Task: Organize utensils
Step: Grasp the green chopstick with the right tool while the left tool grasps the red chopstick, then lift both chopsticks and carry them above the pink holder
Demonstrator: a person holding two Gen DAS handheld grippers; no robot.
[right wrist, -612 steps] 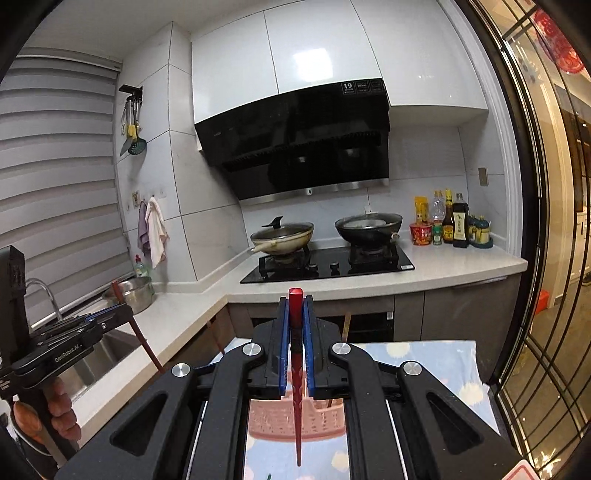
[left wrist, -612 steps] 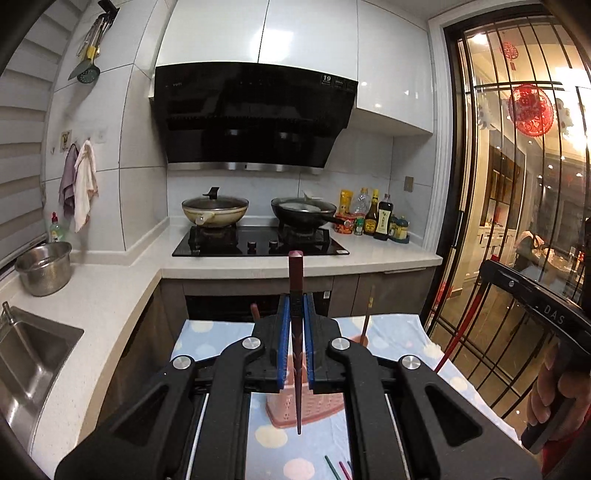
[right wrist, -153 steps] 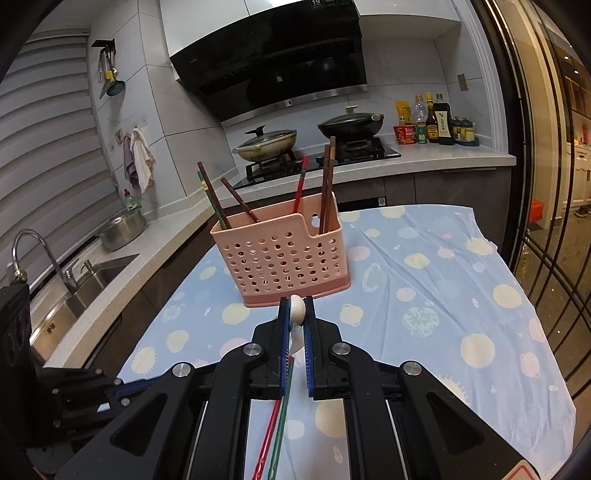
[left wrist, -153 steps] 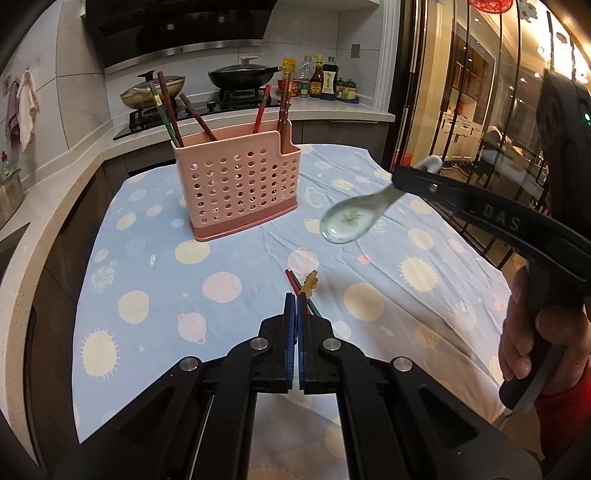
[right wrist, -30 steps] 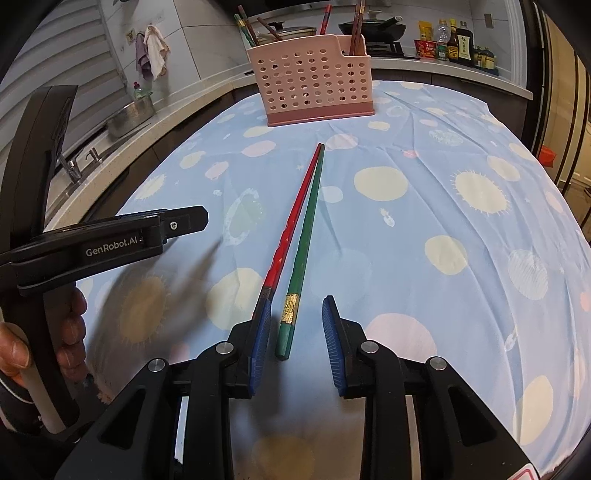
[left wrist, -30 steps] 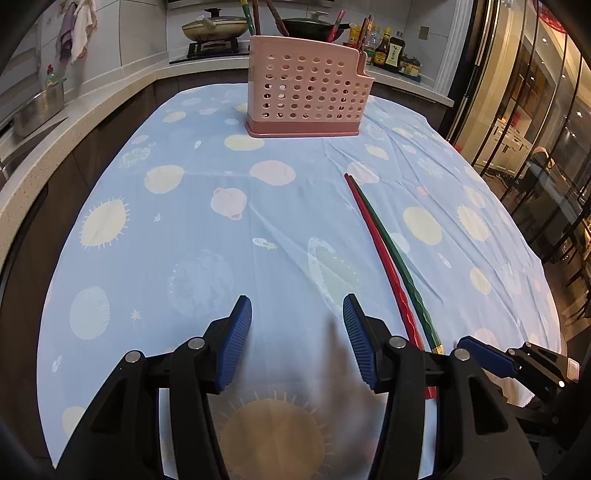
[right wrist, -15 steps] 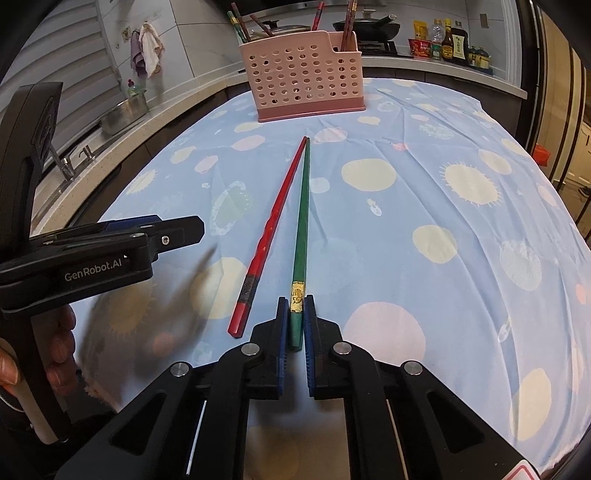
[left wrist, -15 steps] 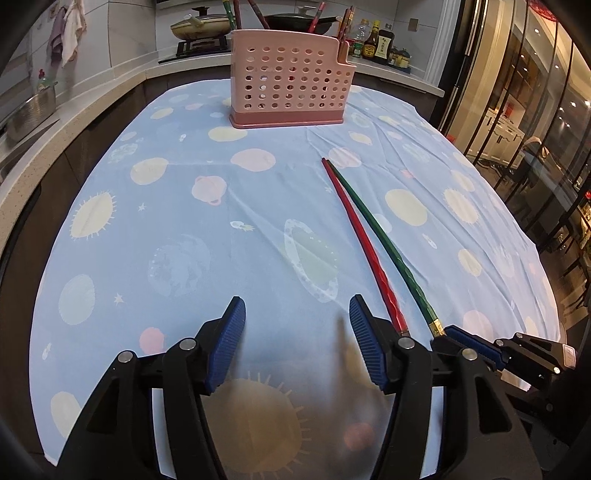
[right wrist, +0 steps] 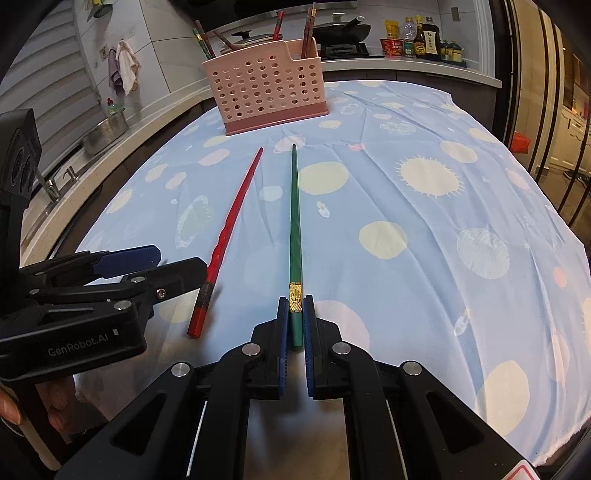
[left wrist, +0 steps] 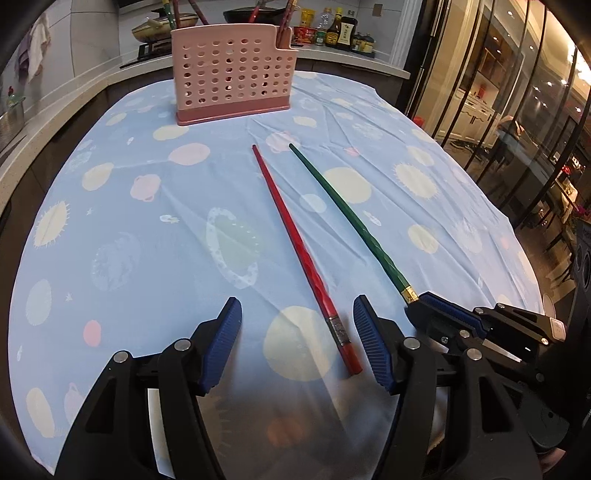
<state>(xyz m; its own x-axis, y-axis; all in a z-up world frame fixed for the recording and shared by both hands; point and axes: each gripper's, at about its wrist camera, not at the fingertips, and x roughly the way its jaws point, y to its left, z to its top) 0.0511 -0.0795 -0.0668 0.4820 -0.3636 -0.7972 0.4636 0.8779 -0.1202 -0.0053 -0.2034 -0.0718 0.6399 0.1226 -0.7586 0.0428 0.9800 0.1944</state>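
Note:
A red chopstick (left wrist: 291, 229) and a green chopstick (left wrist: 347, 210) lie on the blue patterned tablecloth (left wrist: 110, 221), tips toward the pink perforated holder (left wrist: 232, 70), which has several chopsticks standing in it. My left gripper (left wrist: 295, 308) is low over the cloth with its jaws opening. The red chopstick's thick end lies between them near the right finger, and no pad touches it. My right gripper (right wrist: 294, 306) is shut on the green chopstick (right wrist: 294, 206) just behind its gold band. In the right wrist view the left gripper (right wrist: 173, 264) sits beside the red chopstick (right wrist: 232, 214).
The table's near edge runs just below both grippers. A counter with a sink (right wrist: 55, 181) and a steel pot lies to the left. Behind the holder (right wrist: 266, 88) are a stove with pans and sauce bottles (left wrist: 343, 31). Glass doors stand to the right.
My right gripper closed on the green chopstick's thick end and swung it apart from the red one. My left gripper slid right until the red chopstick's end lay between its widening jaws.

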